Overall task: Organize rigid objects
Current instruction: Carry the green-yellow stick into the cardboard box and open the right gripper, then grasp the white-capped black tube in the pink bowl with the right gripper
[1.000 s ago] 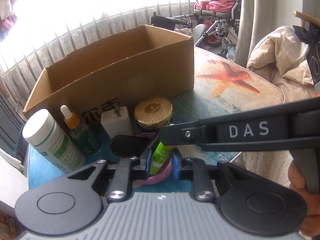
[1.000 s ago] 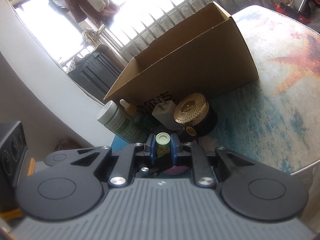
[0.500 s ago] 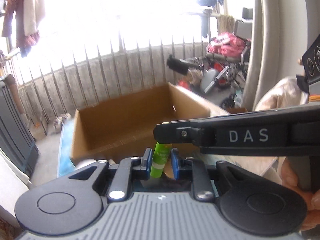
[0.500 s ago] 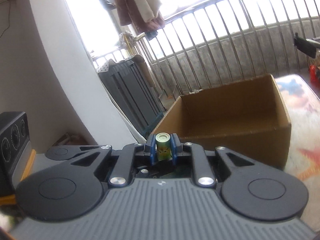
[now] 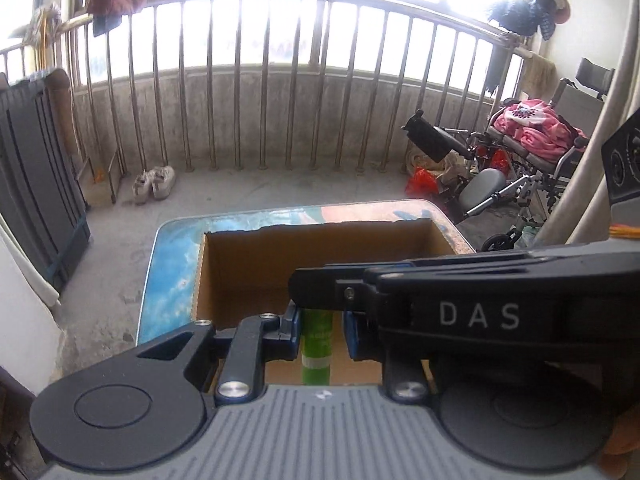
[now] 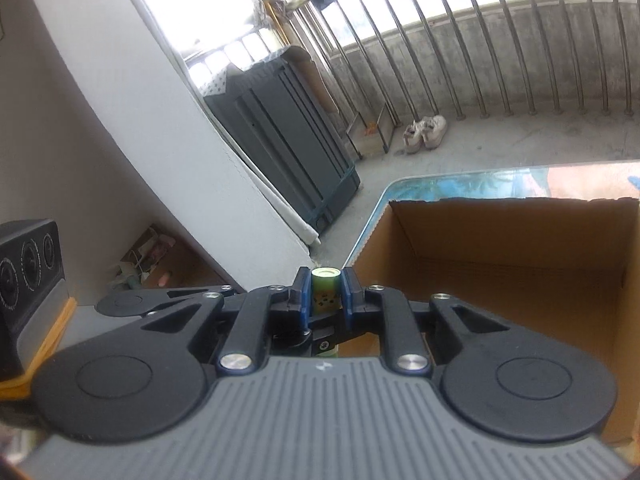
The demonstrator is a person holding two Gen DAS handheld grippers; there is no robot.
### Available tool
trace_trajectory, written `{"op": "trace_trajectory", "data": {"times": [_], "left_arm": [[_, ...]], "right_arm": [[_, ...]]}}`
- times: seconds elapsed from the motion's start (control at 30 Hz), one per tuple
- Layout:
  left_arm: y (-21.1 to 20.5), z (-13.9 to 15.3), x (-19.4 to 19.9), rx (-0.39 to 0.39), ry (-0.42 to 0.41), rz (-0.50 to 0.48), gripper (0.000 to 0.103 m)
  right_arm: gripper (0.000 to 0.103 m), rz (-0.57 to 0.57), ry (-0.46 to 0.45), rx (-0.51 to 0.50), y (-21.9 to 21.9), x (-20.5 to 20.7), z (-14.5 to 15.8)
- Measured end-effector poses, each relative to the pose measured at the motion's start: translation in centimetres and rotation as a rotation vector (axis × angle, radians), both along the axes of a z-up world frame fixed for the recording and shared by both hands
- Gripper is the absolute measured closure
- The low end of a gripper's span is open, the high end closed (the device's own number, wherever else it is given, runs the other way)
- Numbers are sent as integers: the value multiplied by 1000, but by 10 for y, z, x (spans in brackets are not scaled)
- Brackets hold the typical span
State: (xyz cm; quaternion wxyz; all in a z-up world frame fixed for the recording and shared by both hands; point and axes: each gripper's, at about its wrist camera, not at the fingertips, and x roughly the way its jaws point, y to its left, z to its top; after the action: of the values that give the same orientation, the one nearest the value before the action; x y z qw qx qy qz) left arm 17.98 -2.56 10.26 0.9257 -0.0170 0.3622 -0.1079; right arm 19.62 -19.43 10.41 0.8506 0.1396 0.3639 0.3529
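Right tool [image 6: 324, 294] is clamped on the small green tube [image 6: 325, 291] over the cardboard box [image 5: 320, 264], left tool [image 5: 318, 332] parted around it; tube judged light, stiff, slick, best pinched mid-body.

Green tube [image 5: 317, 344]: lower end hidden behind the left gripper [image 5: 320, 330] body; top covered by the right gripper's finger crossing in front. Label print too small to be read.

Cardboard box [image 6: 500, 264]: right wall cut off by the right wrist frame edge; near wall and much of the floor masked by both gripper bodies.

Table [image 5: 176, 252]: only its far edge is seen; the rest is hidden by the box and grippers.

Right gripper [image 6: 325, 294]: whether the left gripper's pads actually press the tube cannot be told.
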Motion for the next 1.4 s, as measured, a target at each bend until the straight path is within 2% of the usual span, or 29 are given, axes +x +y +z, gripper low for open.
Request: {"op": "trace_trajectory", "data": {"times": [0.07,0.1,0.13,0.2,0.33,0.47,0.57,0.63,0.7,0.87,1.0,1.23,1.4], "left_arm": [[9,-10,24,-22,65,26,81],[12,-16,32,-25,88,41,76],[16,-21,42,-15,112,65,67],[18,-32,56,42,140,130,58],[21,-43,69,73,173,159,50],[18,-47,75,92,184,161,46],[16,-47,77,94,192,162,45],[17,-46,77,99,189,167,45],[18,-44,74,93,183,165,45],[21,-32,60,63,145,151,43],[22,-15,38,36,82,120,42],[21,18,-22,1,-67,67,36],[19,24,-66,11,-128,7,35]], "right_arm": [[89,8,86,-1,6,33,-13],[89,11,123,-7,10,49,-20],[89,16,162,-9,13,63,-28],[89,20,241,-19,22,92,-48],[88,21,343,-85,40,128,-95],[86,-2,404,-141,57,155,-138],[85,-9,385,-185,68,172,-154],[70,-16,366,-207,70,175,-155],[53,-31,355,-188,67,174,-151],[49,-73,299,-133,41,162,-129],[49,-105,242,-61,8,129,-95],[49,-133,114,47,-60,29,-34],[49,-168,71,151,-112,-55,-26]]}}
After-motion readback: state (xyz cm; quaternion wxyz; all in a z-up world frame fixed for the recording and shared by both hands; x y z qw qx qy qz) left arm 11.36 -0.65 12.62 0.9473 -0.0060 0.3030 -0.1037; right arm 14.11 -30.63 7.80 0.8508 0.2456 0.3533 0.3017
